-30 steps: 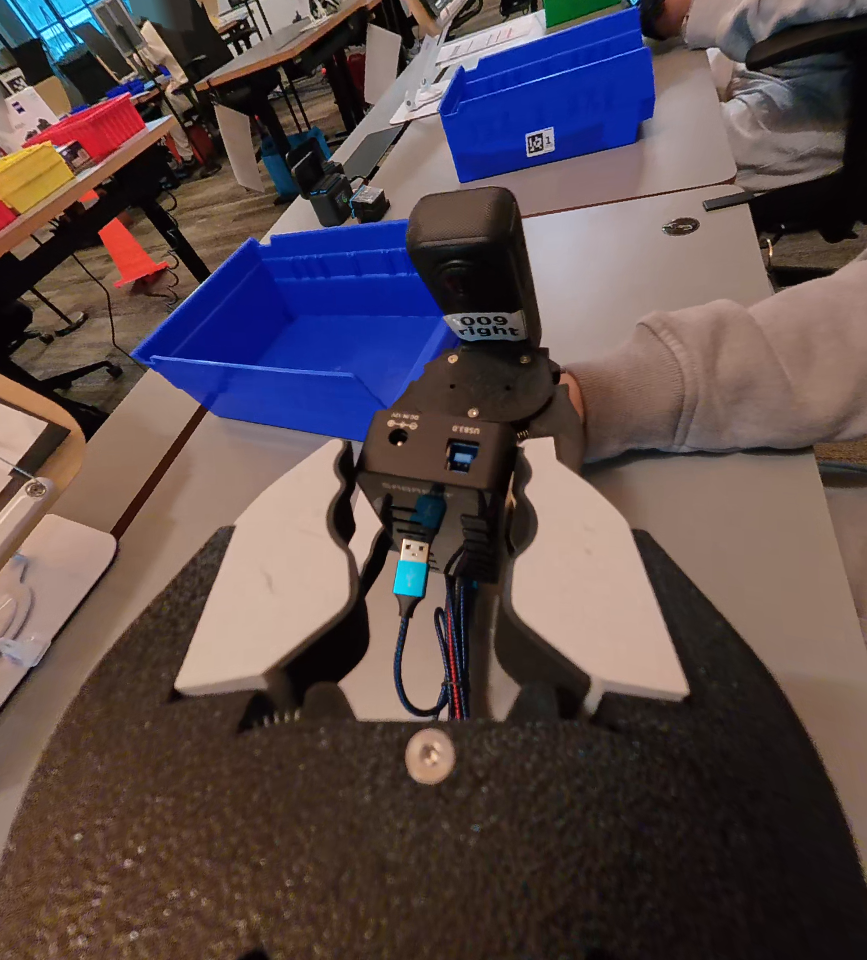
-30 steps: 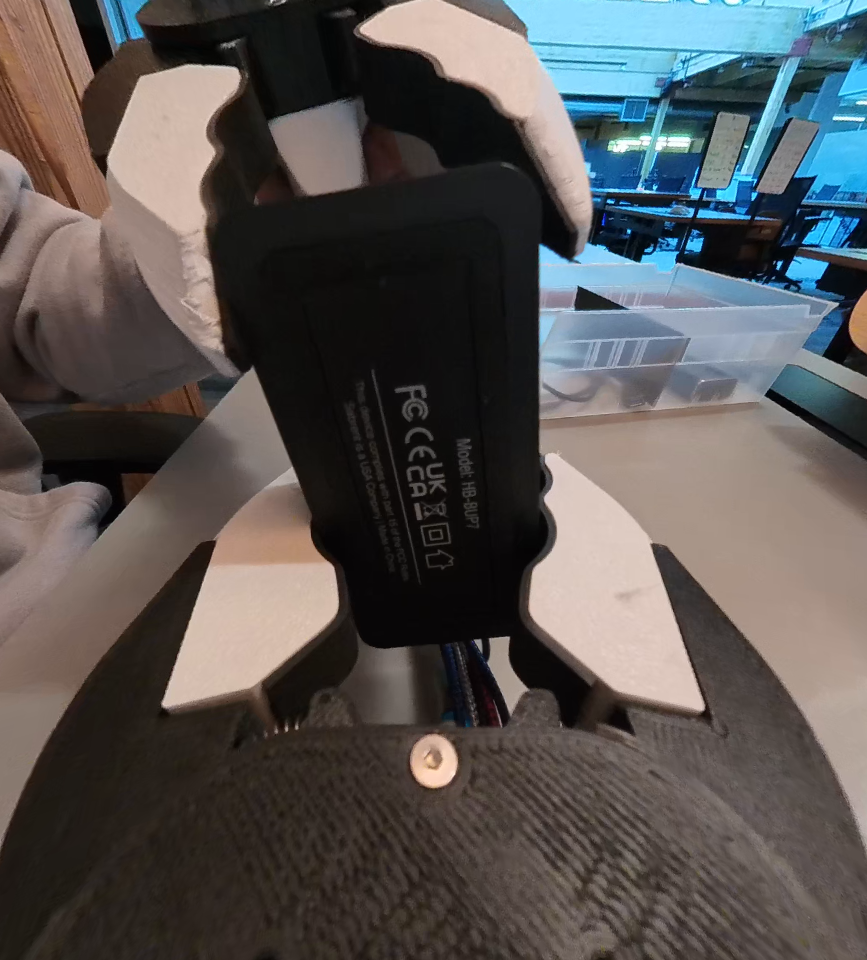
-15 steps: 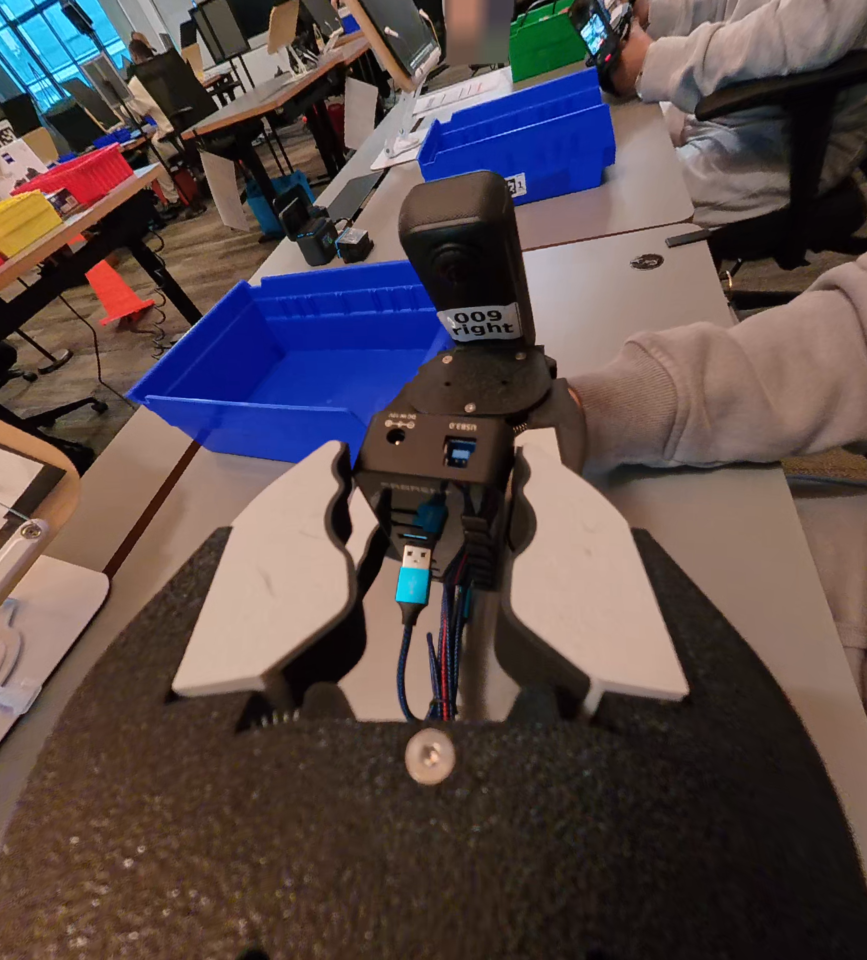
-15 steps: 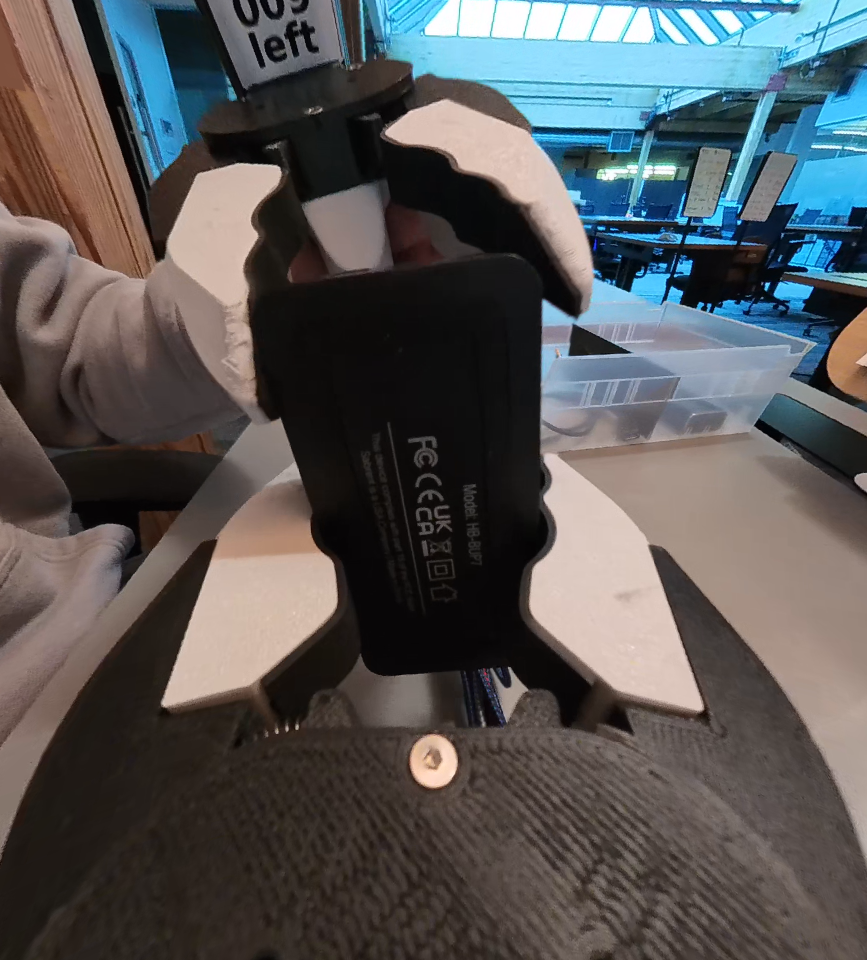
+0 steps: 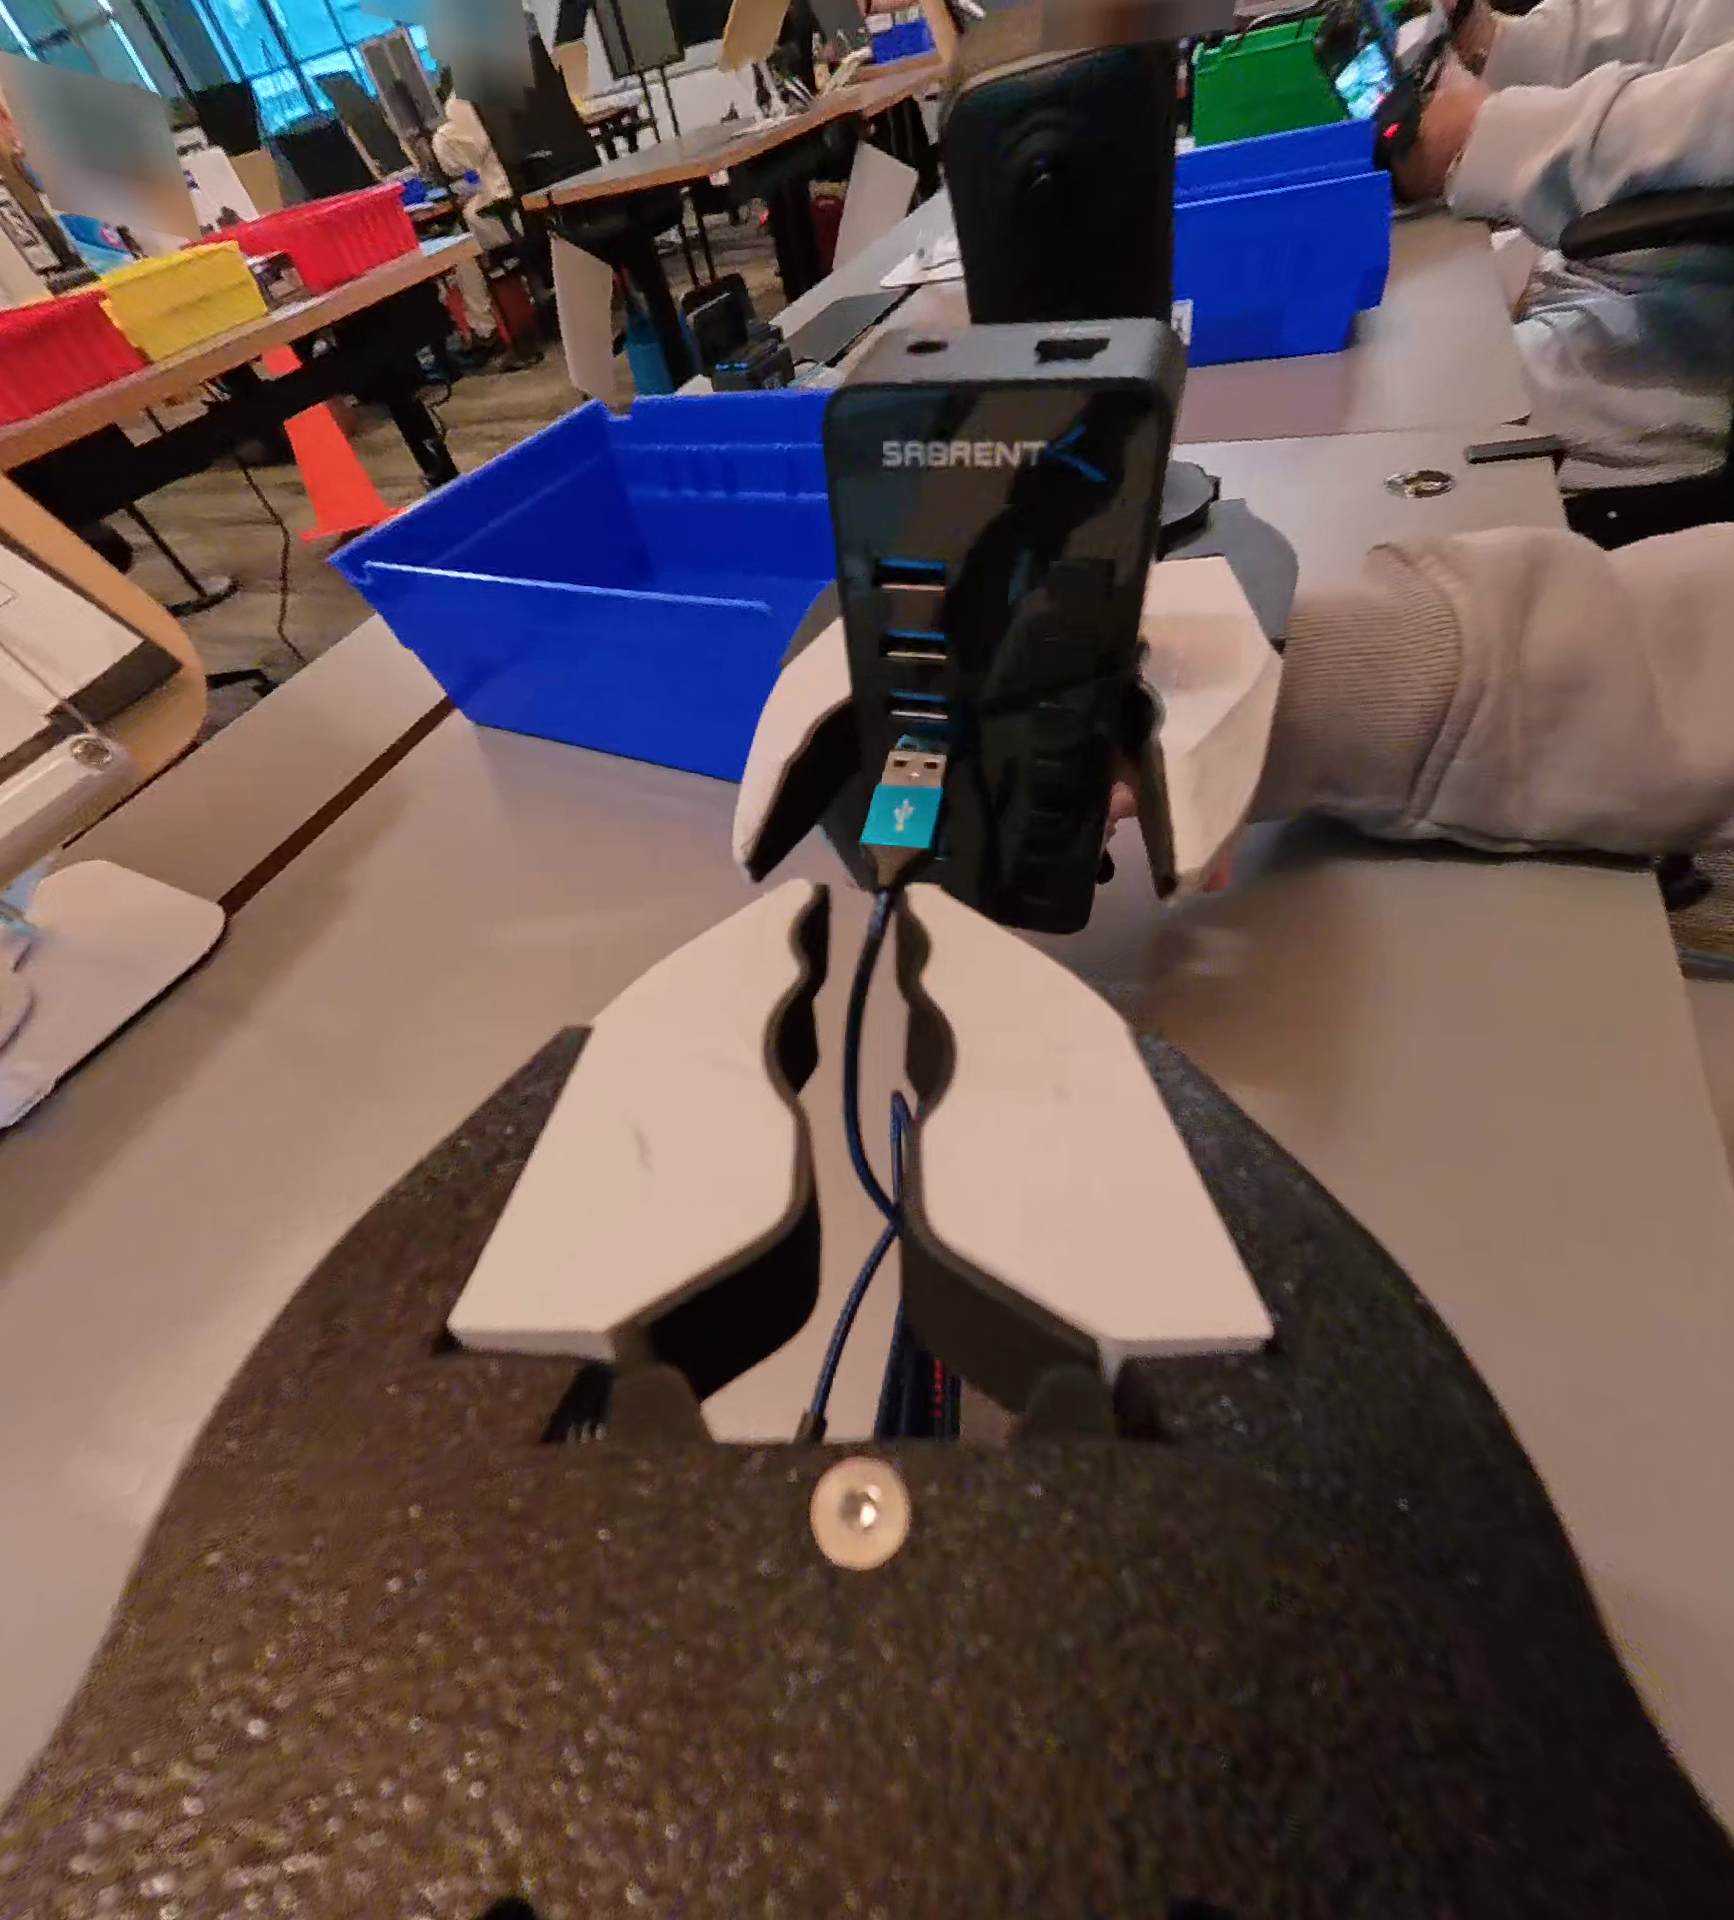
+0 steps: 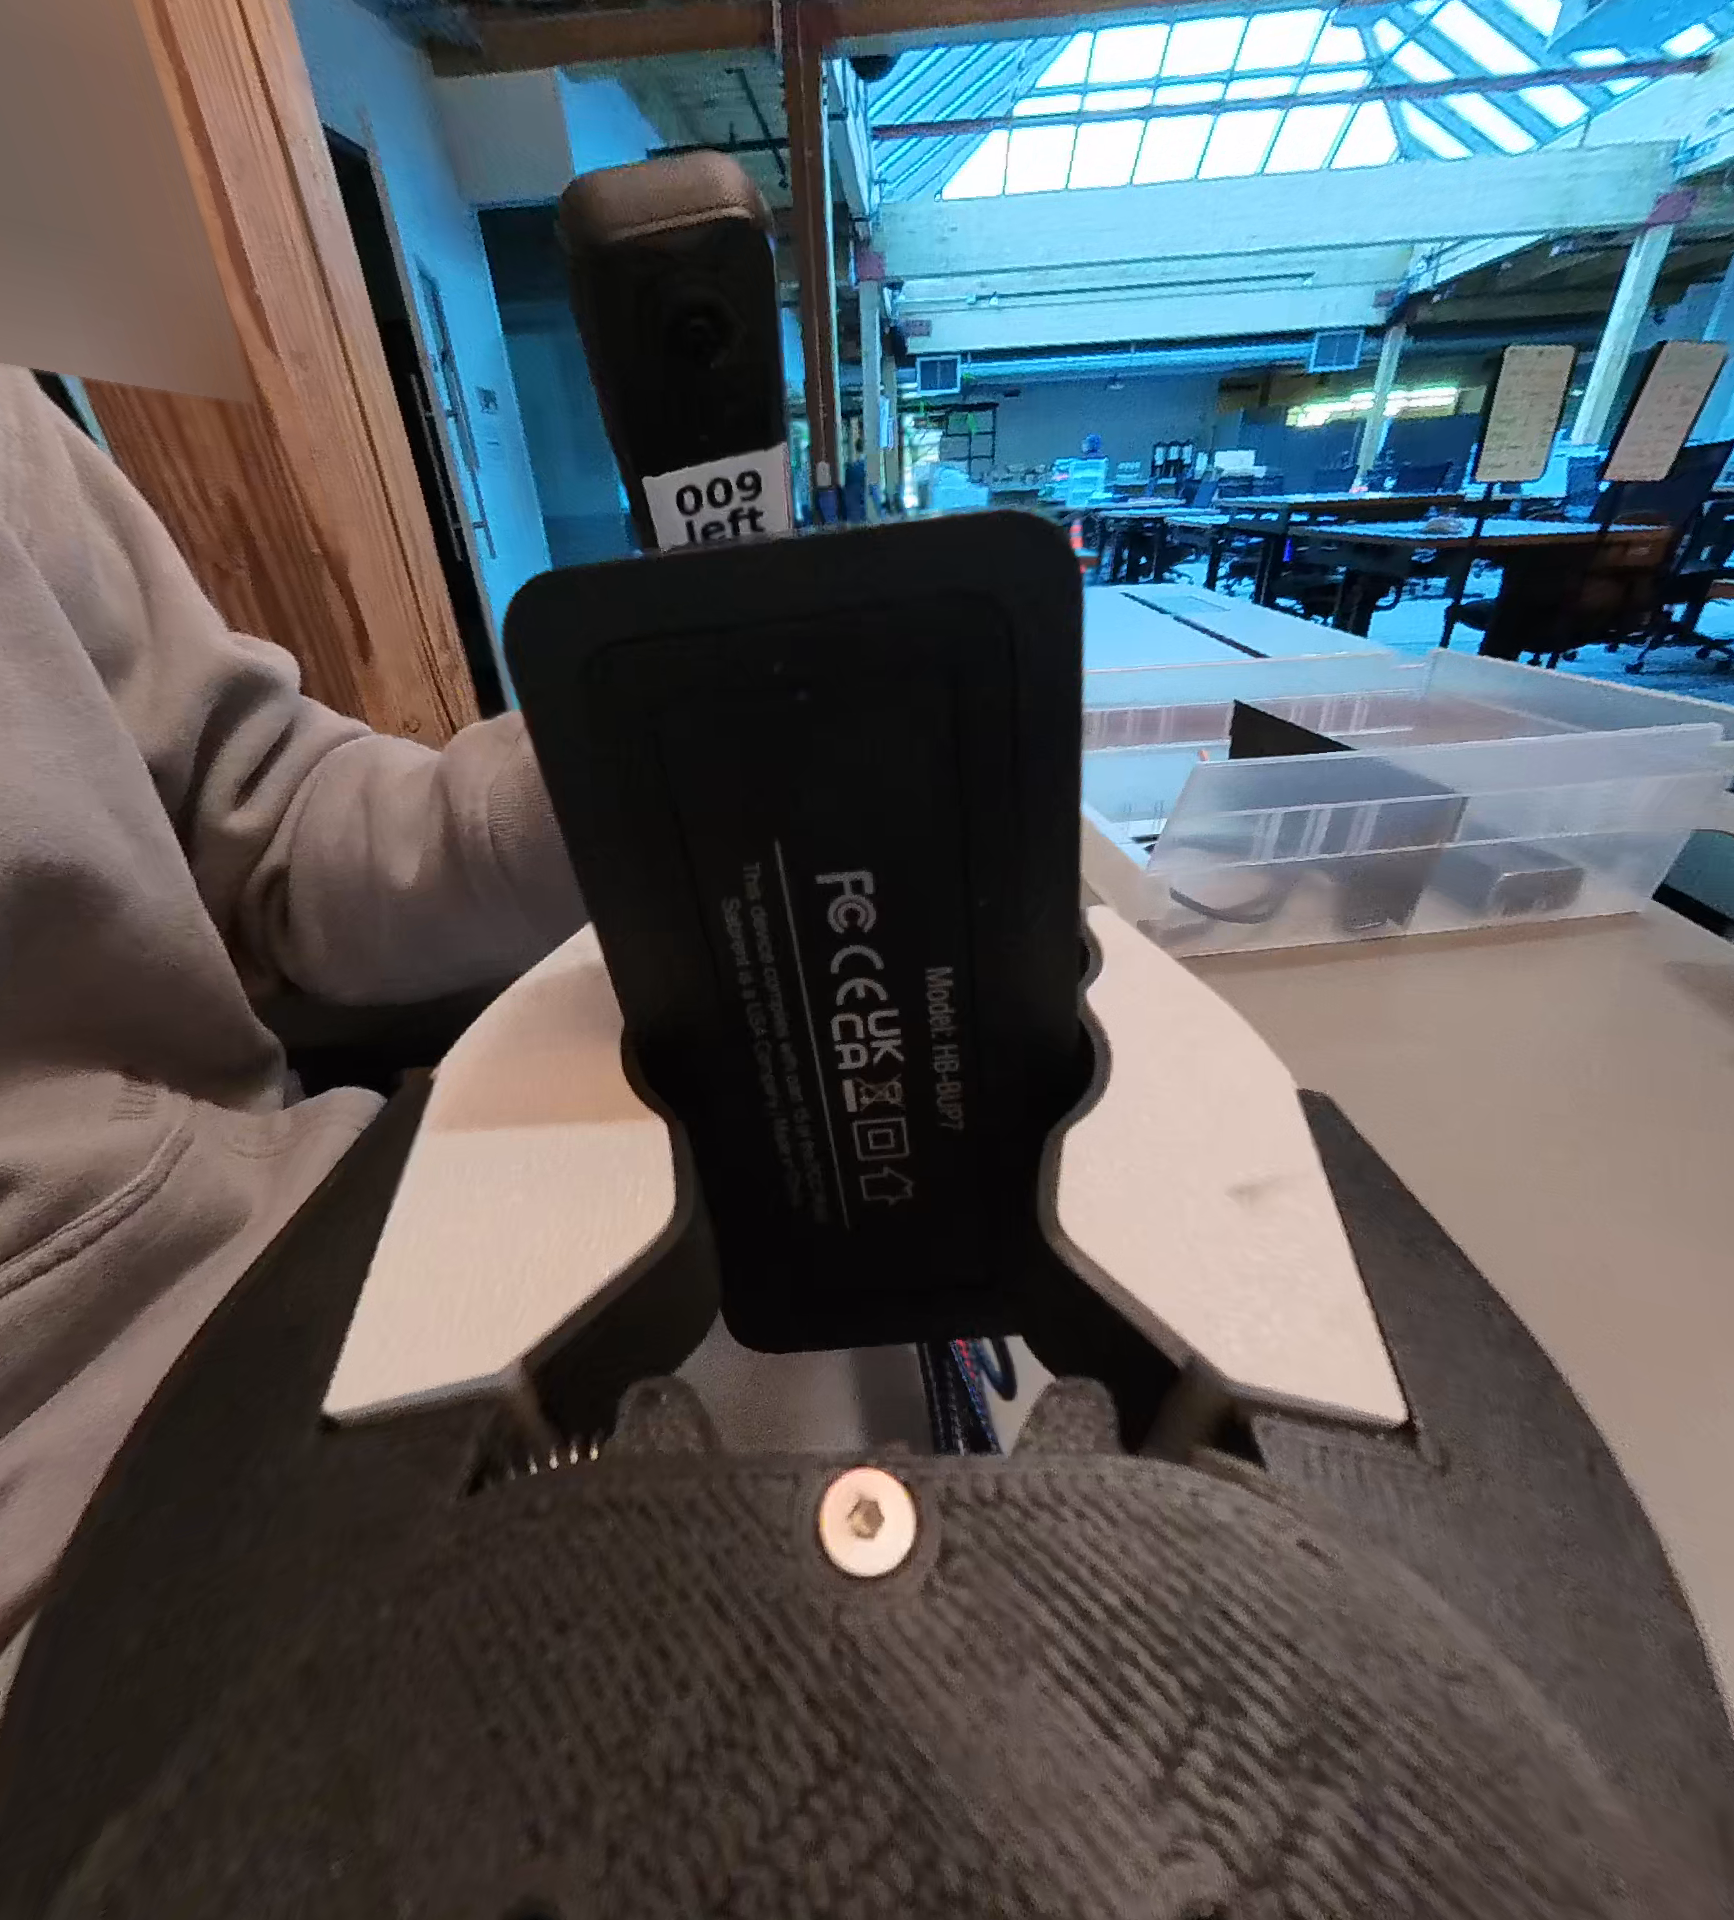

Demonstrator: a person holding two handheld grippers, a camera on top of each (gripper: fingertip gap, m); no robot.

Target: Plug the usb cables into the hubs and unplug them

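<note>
Black rectangular plastic USB hub (image 5: 998, 623), upright, clamped in right gripper (image 6: 863, 1049); teal-shelled metal USB plug (image 5: 902, 800), on thin blue cable pinched by near-closed left gripper (image 5: 858, 914), pointed just before lower port.

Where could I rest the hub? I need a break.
Bare grey tabletop lies between the blue plastic bin and the left tool, and right of the right tool, before the clear plastic tray. Crowded around the black USB hub.
</note>
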